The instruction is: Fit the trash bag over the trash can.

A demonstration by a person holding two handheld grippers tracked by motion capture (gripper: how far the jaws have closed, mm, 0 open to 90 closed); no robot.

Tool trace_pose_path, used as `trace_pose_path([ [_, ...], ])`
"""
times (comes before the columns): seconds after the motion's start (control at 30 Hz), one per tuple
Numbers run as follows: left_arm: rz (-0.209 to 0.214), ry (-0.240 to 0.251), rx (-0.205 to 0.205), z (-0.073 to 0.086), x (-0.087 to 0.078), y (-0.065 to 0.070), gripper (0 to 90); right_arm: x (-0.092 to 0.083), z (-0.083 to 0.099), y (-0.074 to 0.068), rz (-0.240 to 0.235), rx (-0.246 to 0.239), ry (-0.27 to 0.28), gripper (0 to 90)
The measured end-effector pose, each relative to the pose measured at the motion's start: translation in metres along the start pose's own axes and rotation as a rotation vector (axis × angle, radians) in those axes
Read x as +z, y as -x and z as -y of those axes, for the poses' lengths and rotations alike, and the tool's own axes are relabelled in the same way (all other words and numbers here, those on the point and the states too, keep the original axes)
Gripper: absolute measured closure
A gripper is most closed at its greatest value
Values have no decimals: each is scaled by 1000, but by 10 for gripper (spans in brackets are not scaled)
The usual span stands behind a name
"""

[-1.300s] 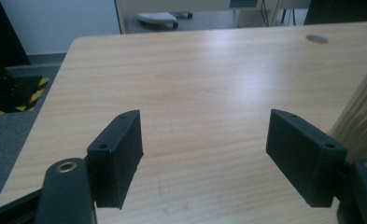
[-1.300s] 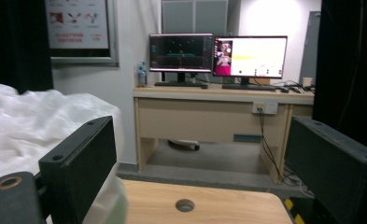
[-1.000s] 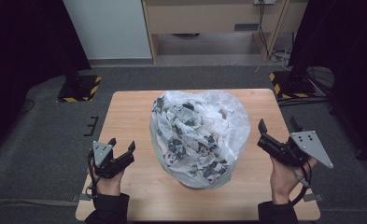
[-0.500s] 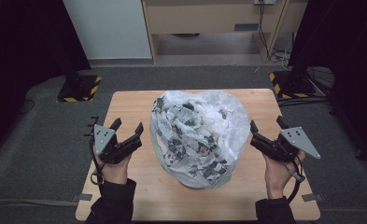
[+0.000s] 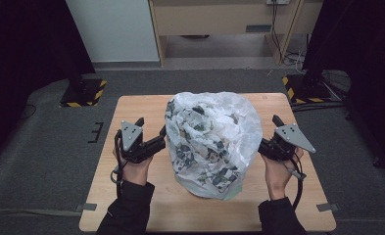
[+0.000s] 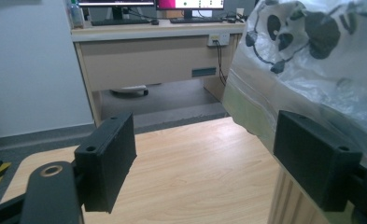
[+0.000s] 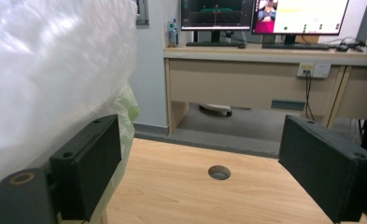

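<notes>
While both tools gape, crinkly translucent bag bulges on smooth wood

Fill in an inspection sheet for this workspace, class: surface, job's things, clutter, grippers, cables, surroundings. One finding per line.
Surface: light wooden table with a round hole in the top.
Job's things: a big translucent plastic bag with dark printed shapes, stuffed full, at the table's middle.
Clutter: nothing seen.
Grippers: left gripper open, at the bag's left side; right gripper open, at its right side. Neither has closed on the bag.
Cables: a black cable loops from the right gripper.
Surroundings: grey floor, desk with monitors, and yellow-and-black striped stand bases.
</notes>
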State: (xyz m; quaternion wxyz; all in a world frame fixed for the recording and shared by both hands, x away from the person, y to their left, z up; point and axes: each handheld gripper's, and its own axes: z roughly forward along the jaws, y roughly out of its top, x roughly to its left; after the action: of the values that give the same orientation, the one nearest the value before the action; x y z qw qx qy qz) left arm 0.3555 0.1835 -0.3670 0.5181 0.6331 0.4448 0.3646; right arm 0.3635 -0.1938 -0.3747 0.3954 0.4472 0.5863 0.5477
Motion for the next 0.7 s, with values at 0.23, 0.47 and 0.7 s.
trace_pose_path([
  [0.23,33,-13,-7,7,4,6,221,3,10,1,-4,8,-21,126],
  [0.47,50,-34,-21,16,4,8,282,4,22,-3,-22,11,-37,156],
  [0.7,69,-48,-5,25,5,12,374,6,37,-4,-25,19,-71,158],
])
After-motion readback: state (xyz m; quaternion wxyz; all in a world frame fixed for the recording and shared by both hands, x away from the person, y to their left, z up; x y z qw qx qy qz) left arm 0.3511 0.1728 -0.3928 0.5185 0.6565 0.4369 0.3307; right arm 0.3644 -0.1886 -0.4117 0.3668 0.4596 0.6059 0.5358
